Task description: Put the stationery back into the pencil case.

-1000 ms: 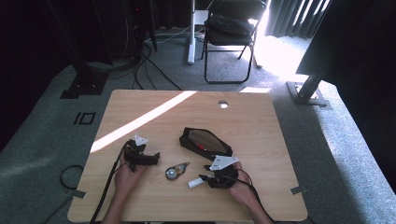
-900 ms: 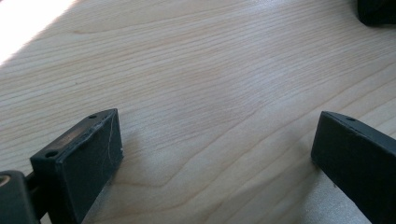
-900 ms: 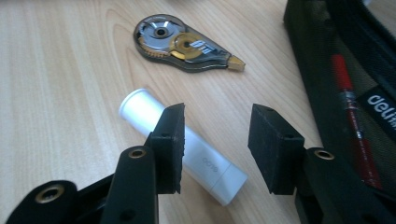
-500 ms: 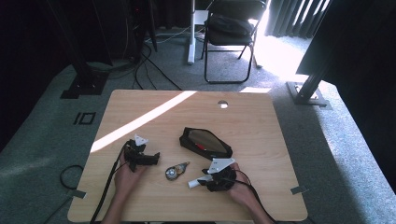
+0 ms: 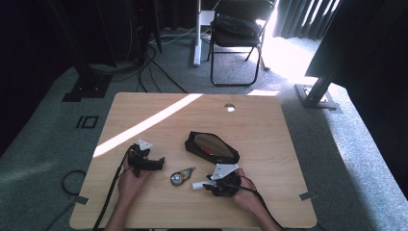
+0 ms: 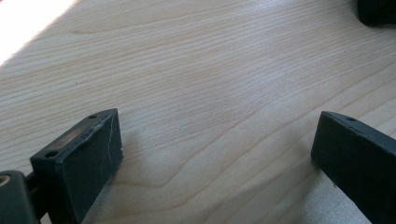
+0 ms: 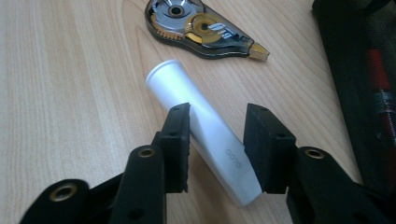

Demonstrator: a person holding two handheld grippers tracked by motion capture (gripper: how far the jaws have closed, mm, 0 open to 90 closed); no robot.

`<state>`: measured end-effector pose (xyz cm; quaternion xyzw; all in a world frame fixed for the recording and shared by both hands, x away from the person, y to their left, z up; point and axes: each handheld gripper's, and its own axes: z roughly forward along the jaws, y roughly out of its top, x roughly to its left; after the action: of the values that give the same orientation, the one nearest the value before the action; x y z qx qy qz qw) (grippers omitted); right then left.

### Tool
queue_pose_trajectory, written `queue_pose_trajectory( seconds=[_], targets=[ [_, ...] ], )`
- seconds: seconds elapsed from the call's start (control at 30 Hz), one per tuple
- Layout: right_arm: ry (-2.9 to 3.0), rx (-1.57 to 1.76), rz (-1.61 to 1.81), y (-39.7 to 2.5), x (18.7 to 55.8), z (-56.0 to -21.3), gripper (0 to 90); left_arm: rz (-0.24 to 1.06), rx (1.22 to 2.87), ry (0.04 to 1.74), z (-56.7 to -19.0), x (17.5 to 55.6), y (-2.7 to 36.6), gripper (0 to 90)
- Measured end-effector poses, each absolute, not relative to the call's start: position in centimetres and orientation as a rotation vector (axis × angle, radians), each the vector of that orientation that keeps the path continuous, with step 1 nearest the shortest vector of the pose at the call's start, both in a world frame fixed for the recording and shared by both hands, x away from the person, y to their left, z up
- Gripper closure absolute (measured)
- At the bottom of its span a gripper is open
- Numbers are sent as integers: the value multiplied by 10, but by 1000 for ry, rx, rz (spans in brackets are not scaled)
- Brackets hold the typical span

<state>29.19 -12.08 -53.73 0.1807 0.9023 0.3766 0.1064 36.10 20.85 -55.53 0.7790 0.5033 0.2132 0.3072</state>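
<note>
A white tube point(image 7: 201, 128) lies on the wooden table point(image 5: 269, 130), also seen in the high view as the white tube point(image 5: 198, 185). My right gripper point(image 7: 217, 140) straddles its near half, jaws narrowed to either side. The tube lies slantwise between them and a small gap shows at the right pad point(image 7: 261, 144), so the gripper is open. In the high view my right gripper point(image 5: 211, 185) is held low near the front edge. A correction tape roller point(image 7: 201, 30) lies just beyond the tube. My left gripper point(image 6: 215, 154) is wide open over bare wood, at the left gripper point(image 5: 156, 163) in the high view.
A black pencil case point(image 5: 211, 147) lies open behind the right gripper, with a red pen point(image 7: 380, 88) inside. The tape roller point(image 5: 180, 176) sits between the two grippers. A cable hole point(image 5: 229, 107) is near the table's far edge. A folding chair point(image 5: 238, 33) stands beyond.
My right gripper has shifted slightly left and toward the front edge along the white tube. The left gripper has stayed in place.
</note>
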Motion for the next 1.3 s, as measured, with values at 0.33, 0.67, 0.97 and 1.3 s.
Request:
queue_pose_trajectory(
  seconds=[0.33, 0.67, 0.97, 1.3],
  targets=[
    [2638, 568, 1055, -124, 294, -538, 710, 564, 2061, 1331, -555, 361, 209, 23],
    [2612, 656, 1019, -136, 299, -538, 669, 564, 2060, 1331, -555, 361, 208, 23],
    [2624, 648, 1000, -129, 300, -544, 674, 564, 2061, 1331, -555, 361, 209, 23],
    [2635, 665, 986, -127, 302, -545, 698, 564, 2061, 1331, -555, 361, 209, 23]
  ],
)
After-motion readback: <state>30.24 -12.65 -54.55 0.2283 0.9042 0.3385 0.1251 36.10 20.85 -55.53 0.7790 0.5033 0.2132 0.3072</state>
